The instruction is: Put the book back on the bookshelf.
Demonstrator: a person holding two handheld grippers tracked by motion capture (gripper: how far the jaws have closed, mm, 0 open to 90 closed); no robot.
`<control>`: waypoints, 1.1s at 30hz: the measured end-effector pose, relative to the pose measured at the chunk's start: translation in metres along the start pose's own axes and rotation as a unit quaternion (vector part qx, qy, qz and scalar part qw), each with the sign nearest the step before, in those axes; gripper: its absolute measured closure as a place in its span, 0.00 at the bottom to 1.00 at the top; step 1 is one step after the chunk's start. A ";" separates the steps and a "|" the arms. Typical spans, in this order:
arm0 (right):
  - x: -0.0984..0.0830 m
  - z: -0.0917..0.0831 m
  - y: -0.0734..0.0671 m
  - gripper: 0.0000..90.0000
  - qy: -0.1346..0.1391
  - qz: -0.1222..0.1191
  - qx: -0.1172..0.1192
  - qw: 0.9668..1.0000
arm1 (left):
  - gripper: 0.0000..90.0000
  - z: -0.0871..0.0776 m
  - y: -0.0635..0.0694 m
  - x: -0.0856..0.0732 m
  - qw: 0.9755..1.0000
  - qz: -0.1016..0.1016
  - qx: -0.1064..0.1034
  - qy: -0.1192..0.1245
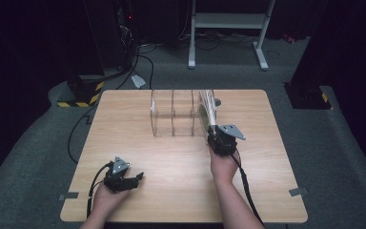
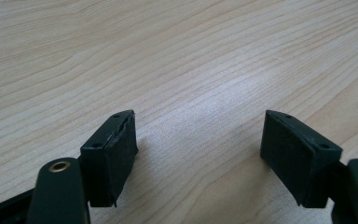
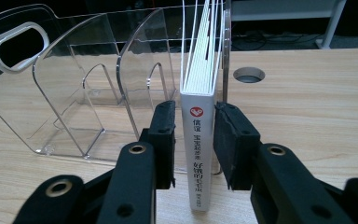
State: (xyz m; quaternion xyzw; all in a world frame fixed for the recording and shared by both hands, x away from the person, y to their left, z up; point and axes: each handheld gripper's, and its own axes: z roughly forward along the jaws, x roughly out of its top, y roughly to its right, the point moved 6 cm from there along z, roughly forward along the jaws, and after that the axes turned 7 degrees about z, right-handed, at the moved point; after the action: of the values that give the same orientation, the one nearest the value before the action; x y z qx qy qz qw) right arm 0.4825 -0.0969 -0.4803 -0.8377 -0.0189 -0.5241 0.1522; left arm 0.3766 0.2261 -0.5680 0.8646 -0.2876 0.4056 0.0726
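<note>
A white book point(image 3: 196, 116) with a red logo and dark characters on its spine stands upright in the rightmost slot of a clear acrylic rack point(image 3: 74, 93), spine toward me. My right gripper point(image 3: 195, 140) straddles the spine; a thin gap shows at each pad, so the jaws stand open around the book. In the high view the book point(image 1: 208, 112) sits at the right end of the rack point(image 1: 174, 114), with the right gripper point(image 1: 213, 136) just in front of it. My left gripper point(image 1: 140, 177) rests low over the table near the front left. Its jaws point(image 2: 198, 149) are open over bare wood.
The wooden table point(image 1: 138, 138) has a round cable hole point(image 3: 249, 74) just right of the rack. The rack's other slots hold nothing. Beyond the table lie grey carpet, cables and a white metal frame point(image 1: 228, 21).
</note>
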 end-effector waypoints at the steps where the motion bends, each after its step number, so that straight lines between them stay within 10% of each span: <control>1: 0.000 -0.001 0.000 0.73 0.000 0.000 0.000 1.000 | 0.30 0.000 0.000 0.000 1.000 0.000 0.000 0.000; 23: -0.001 -0.015 -0.003 0.33 -0.019 -0.045 0.044 0.998 | 0.28 0.000 0.000 0.000 1.000 0.001 -0.004 -0.001; 33: -0.014 -0.043 0.019 0.24 -0.040 -0.061 0.061 0.995 | 0.25 0.001 0.000 0.000 1.000 -0.004 -0.003 -0.004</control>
State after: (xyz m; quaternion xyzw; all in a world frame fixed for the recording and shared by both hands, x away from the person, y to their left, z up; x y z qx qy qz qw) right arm 0.4424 -0.1248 -0.4801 -0.8442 -0.1082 -0.4968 0.1696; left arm 0.3776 0.2253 -0.5688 0.8673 -0.2853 0.4009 0.0757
